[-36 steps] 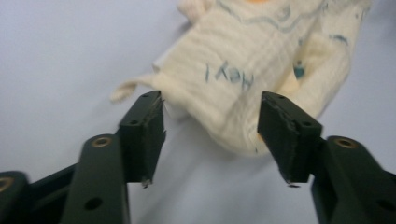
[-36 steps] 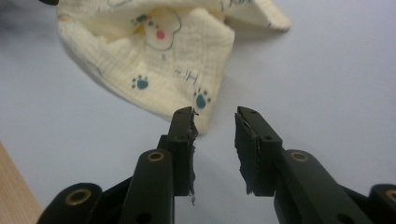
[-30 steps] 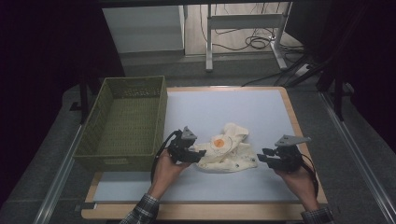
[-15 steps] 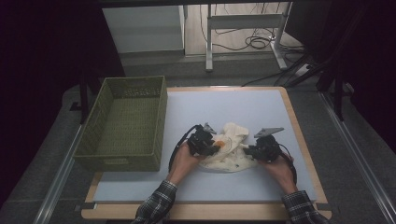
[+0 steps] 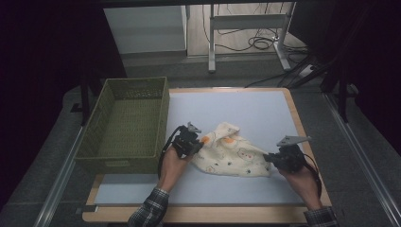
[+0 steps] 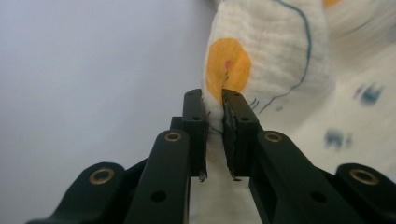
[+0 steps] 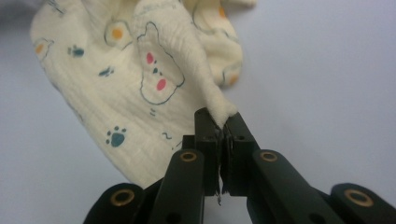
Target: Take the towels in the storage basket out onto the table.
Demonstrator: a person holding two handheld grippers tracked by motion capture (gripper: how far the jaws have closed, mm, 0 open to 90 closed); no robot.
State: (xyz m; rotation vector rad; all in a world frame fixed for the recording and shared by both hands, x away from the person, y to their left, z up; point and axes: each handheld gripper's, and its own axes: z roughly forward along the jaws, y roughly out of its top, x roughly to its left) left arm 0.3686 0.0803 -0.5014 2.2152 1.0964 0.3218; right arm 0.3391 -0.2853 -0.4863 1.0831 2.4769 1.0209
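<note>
Two tongs, left and right, each freshly clenched on the printed cloth.

Floor: we see pale boards beyond the desk, cables lying loose.
Frame: white metal legs.
Light: dim, dark sides.

A cream muslin cloth printed with bears, paw prints and orange dots lies rumpled on the pale blue table, nearer its front edge than its back one and roughly midway between its sides. It is pulled sideways, two corners apparently lifted slightly.
</note>
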